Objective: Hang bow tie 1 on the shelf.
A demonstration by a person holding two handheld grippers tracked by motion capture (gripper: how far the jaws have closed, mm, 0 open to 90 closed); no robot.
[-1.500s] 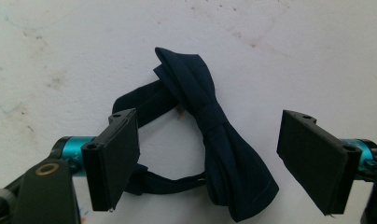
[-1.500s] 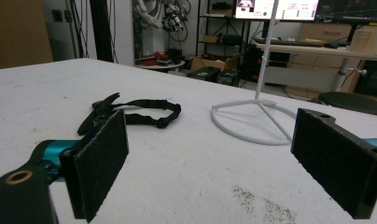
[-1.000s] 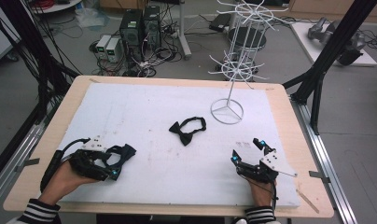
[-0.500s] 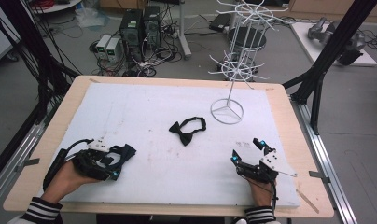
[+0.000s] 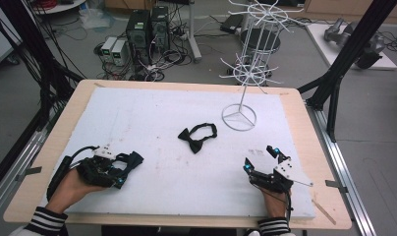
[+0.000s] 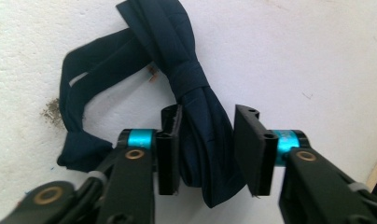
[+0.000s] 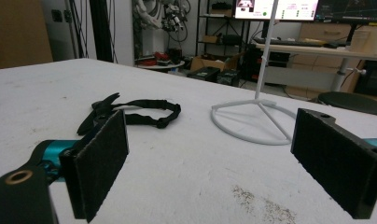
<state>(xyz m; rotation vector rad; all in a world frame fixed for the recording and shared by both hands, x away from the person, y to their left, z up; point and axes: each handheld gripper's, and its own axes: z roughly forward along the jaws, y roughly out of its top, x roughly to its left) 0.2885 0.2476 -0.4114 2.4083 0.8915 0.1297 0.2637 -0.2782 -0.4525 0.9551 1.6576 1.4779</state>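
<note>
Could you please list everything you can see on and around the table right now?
Bow tie: 1, black, mid-table.
Navy bow tie: 1, between the left jaws, which have just been closing; the left pad touches it, the right looks apart.
Wire rack: 1, white, far right of the mat.
Mat: 1, white, covering the wooden table.
Computers: 2, black, on the floor beyond.
Left gripper: black, near left.
Right gripper: black, open, near right.

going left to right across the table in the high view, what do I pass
left gripper closing around a dark blue bow tie → black bow tie → white wire rack's ring base → right gripper, jaws open.
</note>
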